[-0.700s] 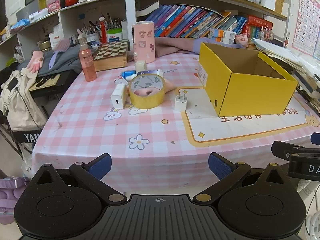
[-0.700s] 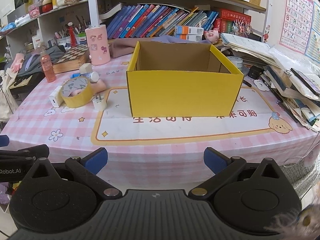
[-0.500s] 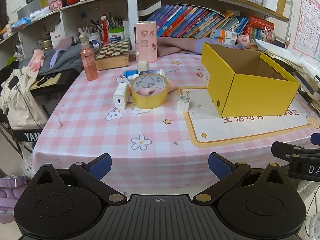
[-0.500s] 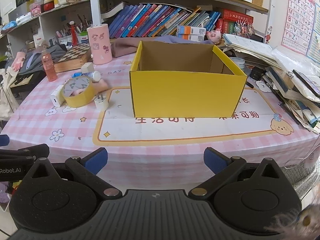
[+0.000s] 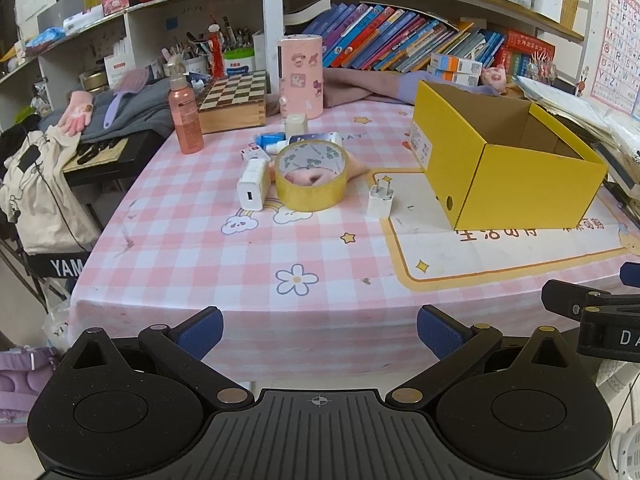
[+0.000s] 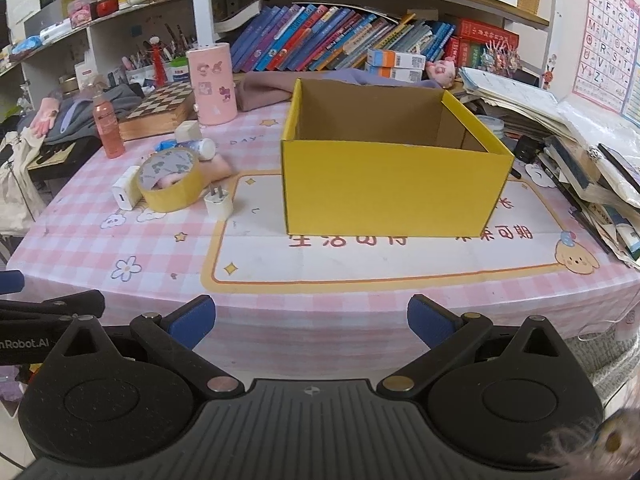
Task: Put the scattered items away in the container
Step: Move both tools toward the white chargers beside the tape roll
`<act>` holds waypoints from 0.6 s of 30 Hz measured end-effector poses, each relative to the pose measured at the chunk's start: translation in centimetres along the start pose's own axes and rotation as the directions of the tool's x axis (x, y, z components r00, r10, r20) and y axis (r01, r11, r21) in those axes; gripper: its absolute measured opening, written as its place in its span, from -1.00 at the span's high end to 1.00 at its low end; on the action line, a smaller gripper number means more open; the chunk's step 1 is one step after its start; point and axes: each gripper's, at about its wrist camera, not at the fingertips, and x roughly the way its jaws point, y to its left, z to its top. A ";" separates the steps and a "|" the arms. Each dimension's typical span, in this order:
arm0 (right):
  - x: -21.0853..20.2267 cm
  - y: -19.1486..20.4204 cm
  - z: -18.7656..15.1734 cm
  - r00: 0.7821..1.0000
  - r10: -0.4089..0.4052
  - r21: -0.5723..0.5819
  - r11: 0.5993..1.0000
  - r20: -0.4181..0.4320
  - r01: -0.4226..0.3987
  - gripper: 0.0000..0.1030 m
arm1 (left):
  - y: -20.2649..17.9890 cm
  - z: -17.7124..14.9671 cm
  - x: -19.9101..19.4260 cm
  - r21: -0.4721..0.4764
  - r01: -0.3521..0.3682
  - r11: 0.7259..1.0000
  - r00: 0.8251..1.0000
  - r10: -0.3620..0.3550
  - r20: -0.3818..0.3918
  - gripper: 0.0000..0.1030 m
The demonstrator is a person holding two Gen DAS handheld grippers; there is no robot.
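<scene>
I see the pink checked tabletop point(image 5: 192, 248) first. The big yellow box point(image 6: 392, 192) sits open on it. Left of the box lie the tape roll point(image 5: 311, 176), white charger point(image 5: 253, 185) and small plug point(image 5: 380, 200). My left gripper point(image 5: 318, 330) and right gripper point(image 6: 311, 320) hang before the table edge, jaws wide apart, holding nothing.

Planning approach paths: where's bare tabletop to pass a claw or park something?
Free: near strip of tablecloth before the tape roll, and the mat fronting the yellow box. Crowded: tape roll, power bank and plug adapter cluster.
</scene>
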 end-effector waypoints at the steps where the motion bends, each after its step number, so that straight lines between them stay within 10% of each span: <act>1: 0.0 0.2 0.0 1.000 0.003 -0.004 1.000 0.001 -0.003 -1.00 | 0.2 0.0 0.0 -0.001 -0.001 1.000 1.000 0.001 0.000 -1.00; 18: 0.3 3.3 0.8 0.999 0.049 -0.065 0.997 0.004 -0.048 -1.00 | 3.1 -0.1 -0.6 -0.038 -0.036 0.999 0.999 0.037 0.004 -1.00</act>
